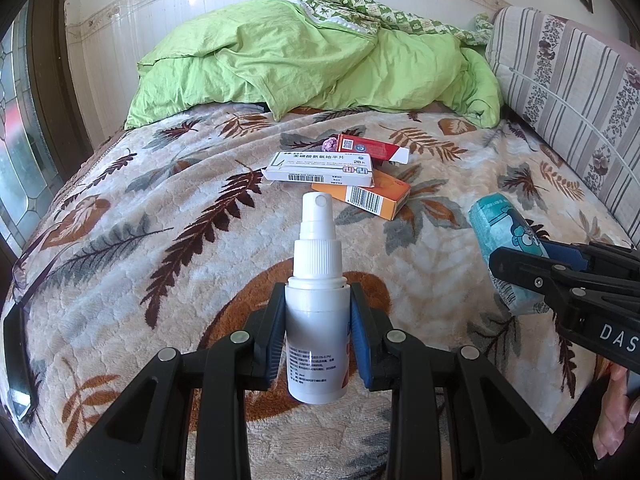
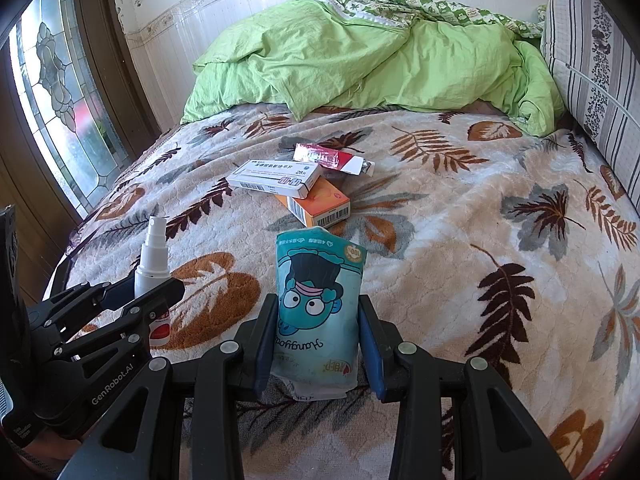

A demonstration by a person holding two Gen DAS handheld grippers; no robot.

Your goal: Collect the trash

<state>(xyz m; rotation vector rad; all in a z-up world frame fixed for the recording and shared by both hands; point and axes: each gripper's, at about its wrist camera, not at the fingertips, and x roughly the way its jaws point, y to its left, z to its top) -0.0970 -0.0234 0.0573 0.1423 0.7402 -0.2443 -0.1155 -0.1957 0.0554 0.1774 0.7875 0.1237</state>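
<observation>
My left gripper [image 1: 317, 312] is shut on a white spray bottle [image 1: 318, 300], held upright above the leaf-patterned blanket [image 1: 160, 248]. My right gripper [image 2: 318, 320] is shut on a teal tissue pack [image 2: 318, 312] printed with a cartoon face. Each gripper shows in the other's view: the right gripper [image 1: 520, 268] with the tissue pack [image 1: 504, 240] at the right, the left gripper [image 2: 140, 292] with the spray bottle [image 2: 152, 256] at the left. Ahead on the bed lie a white medicine box [image 1: 320, 168], an orange box [image 1: 368, 196] under it and a red box [image 1: 372, 146] behind.
A crumpled green quilt [image 1: 304, 56] fills the far end of the bed. A striped floral cushion [image 1: 568, 92] lines the right side. A stained-glass window [image 2: 60, 92] in a dark frame stands at the left. A person's hand [image 1: 616, 412] shows at the lower right.
</observation>
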